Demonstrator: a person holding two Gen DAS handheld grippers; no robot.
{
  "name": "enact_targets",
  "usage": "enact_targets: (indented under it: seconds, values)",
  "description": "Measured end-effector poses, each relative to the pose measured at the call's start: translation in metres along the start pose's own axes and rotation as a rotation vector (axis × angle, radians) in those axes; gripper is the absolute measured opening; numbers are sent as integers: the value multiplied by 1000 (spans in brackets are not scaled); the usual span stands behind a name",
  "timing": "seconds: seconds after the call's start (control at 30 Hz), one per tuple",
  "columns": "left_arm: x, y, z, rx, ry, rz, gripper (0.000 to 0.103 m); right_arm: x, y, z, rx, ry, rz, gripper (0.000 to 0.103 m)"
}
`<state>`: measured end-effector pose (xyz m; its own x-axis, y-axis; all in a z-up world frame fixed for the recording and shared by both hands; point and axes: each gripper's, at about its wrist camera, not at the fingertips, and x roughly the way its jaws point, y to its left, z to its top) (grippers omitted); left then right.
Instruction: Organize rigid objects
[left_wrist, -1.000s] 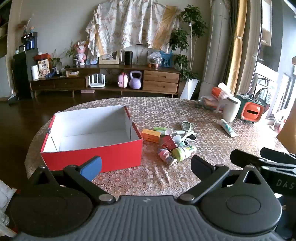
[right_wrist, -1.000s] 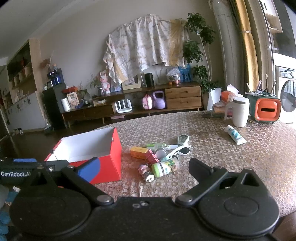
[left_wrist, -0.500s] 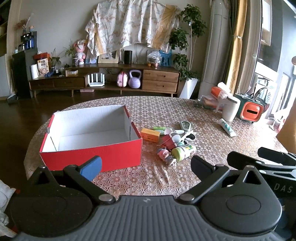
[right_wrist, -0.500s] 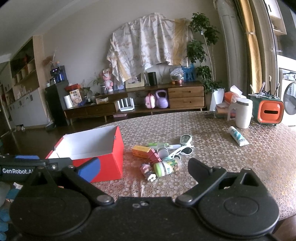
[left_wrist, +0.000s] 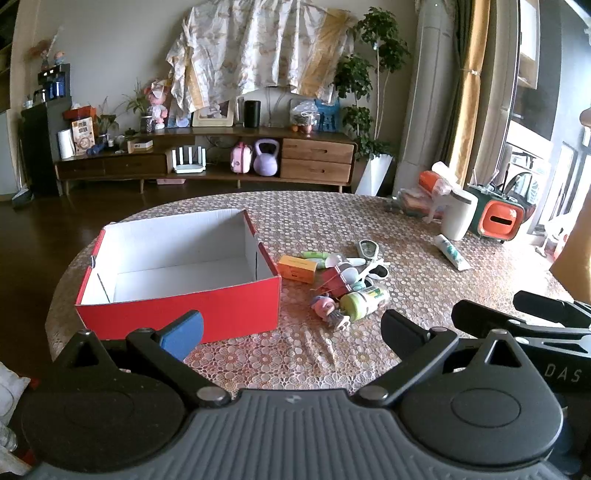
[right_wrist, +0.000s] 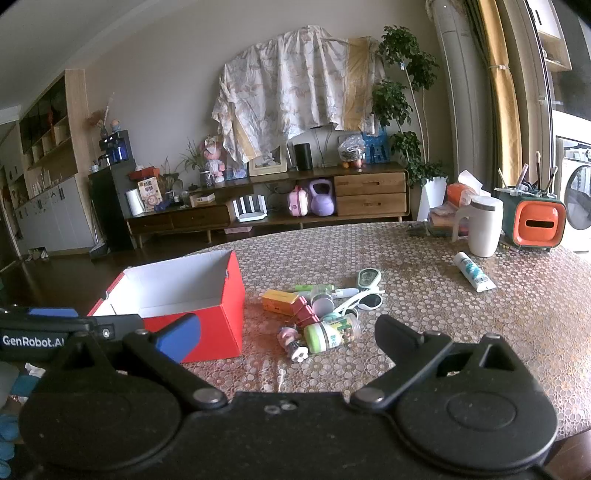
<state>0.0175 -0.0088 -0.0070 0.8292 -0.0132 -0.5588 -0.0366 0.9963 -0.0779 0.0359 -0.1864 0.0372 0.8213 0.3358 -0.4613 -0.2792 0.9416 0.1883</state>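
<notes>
An open red box (left_wrist: 177, 306) with a white inside stands empty on the left of the round table; it also shows in the right wrist view (right_wrist: 218, 325). Right of it lies a pile of small items: an orange box (left_wrist: 297, 268), a green-capped jar (left_wrist: 364, 301), a small pink figure (left_wrist: 325, 308), white sunglasses (left_wrist: 376, 269) and a red piece (left_wrist: 334, 282). My left gripper (left_wrist: 291, 328) is open and empty, near the table's front edge. My right gripper (right_wrist: 288, 332) is open and empty, just right of the left one, facing the pile (right_wrist: 325, 314).
A white tube (right_wrist: 474, 277), a white mug (right_wrist: 484, 230) and an orange-faced holder (right_wrist: 535, 225) stand at the table's right. A wooden sideboard (right_wrist: 295, 210) runs along the back wall. The left gripper's body (right_wrist: 55, 332) shows at the right view's left edge.
Both grippers have risen and drawn back a little, so the box and pile sit slightly lower and farther in view. Nothing on the table has moved.
</notes>
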Motion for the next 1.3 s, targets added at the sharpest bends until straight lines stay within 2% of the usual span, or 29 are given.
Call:
enact_targets:
  seconds: [0.27,0.4,0.63,0.87,1.3]
  values:
    - [5,-3,0,13,3,-11,103,3,-5,1,5,3,0,100]
    - [19,-5,7,46,17,-31,103,11,-25,6,37,29,-18,100]
    - [59,-17,20,107,29,-55,103,32,-70,21,32,46,-97,100]
    - [106,-37,15,142,73,-52,103,56,-109,25,-4,80,-165,100]
    - [181,-81,12,203,123,-100,103,129,-181,30,-9,163,-206,98]
